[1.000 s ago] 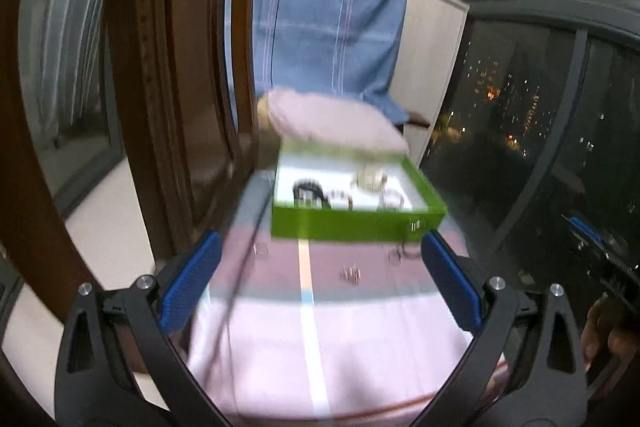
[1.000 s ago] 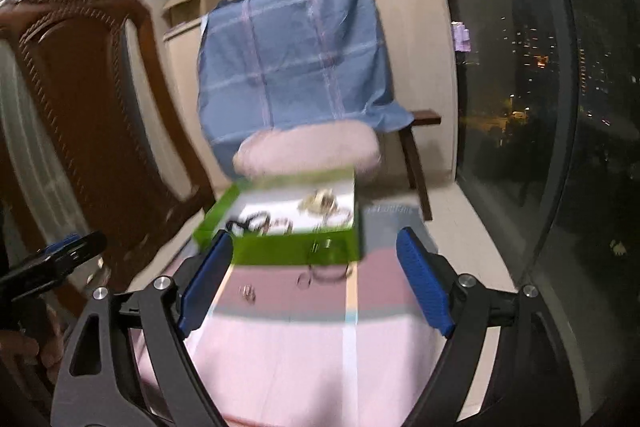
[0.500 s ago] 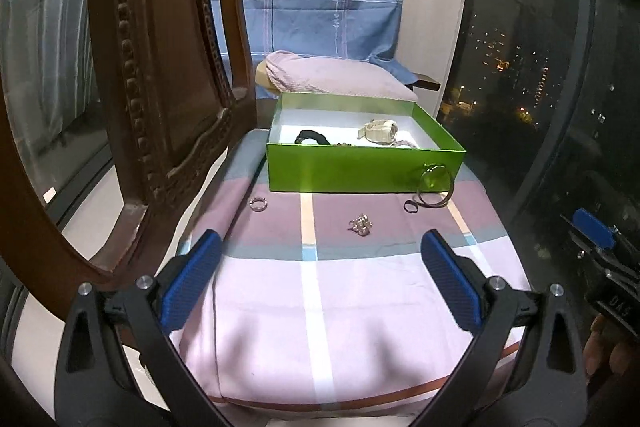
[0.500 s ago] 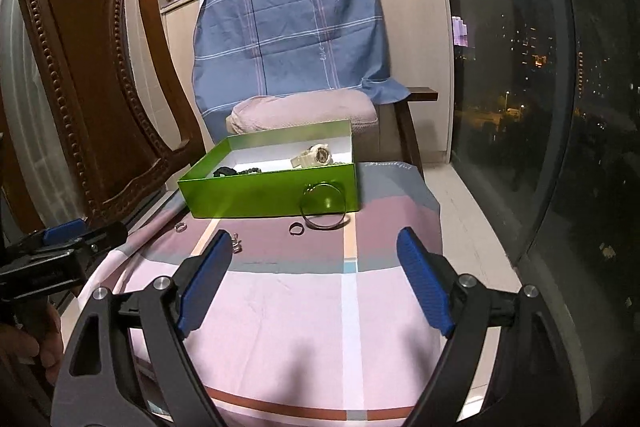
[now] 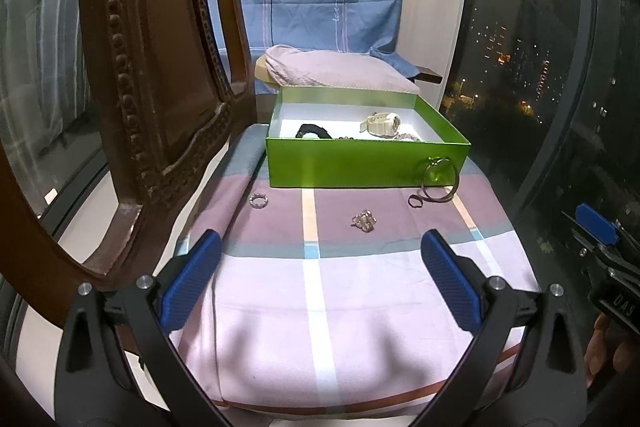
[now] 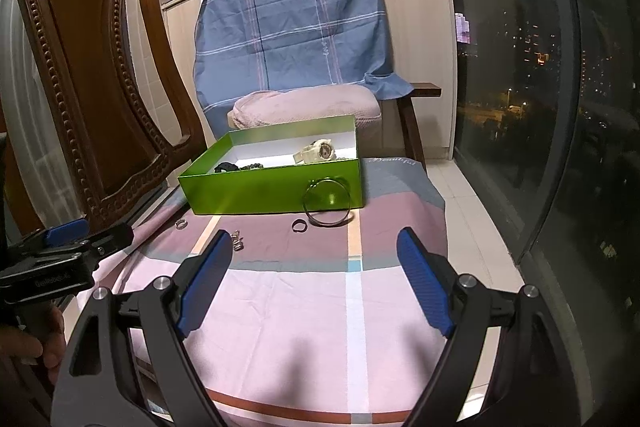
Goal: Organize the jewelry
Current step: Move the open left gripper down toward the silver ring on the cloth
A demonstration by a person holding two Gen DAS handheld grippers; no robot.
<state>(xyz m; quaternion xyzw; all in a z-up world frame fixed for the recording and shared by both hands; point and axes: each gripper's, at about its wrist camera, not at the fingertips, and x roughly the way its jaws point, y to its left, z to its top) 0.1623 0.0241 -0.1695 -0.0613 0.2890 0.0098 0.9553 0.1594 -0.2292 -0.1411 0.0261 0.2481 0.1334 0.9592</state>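
Two grippers, one in each of my hands, hover above the near end of a pink checked cloth [image 5: 320, 307]. My left gripper [image 5: 320, 259] has its blue pads spread wide with nothing between them; my right gripper [image 6: 316, 259] is likewise spread wide and empty. At the far end of the cloth stands an open green box [image 5: 360, 167], holding a cream watch [image 5: 382, 123], a black band [image 5: 312, 131] and a string of beads, partly hidden by the front wall. Four loose pieces lie on the cloth in front of the box: a large thin bangle [image 5: 440, 179] leaning against the box's front wall near its right corner; a small dark ring [image 5: 416, 201] just beside the bangle; a small sparkling cluster [image 5: 363, 221] near the cloth's middle; and a beaded ring [image 5: 258, 201] towards the left edge. A carved wooden chair back [image 6: 92, 79] rises at left; a blue checked sheet [image 6: 296, 27] hangs behind the box.
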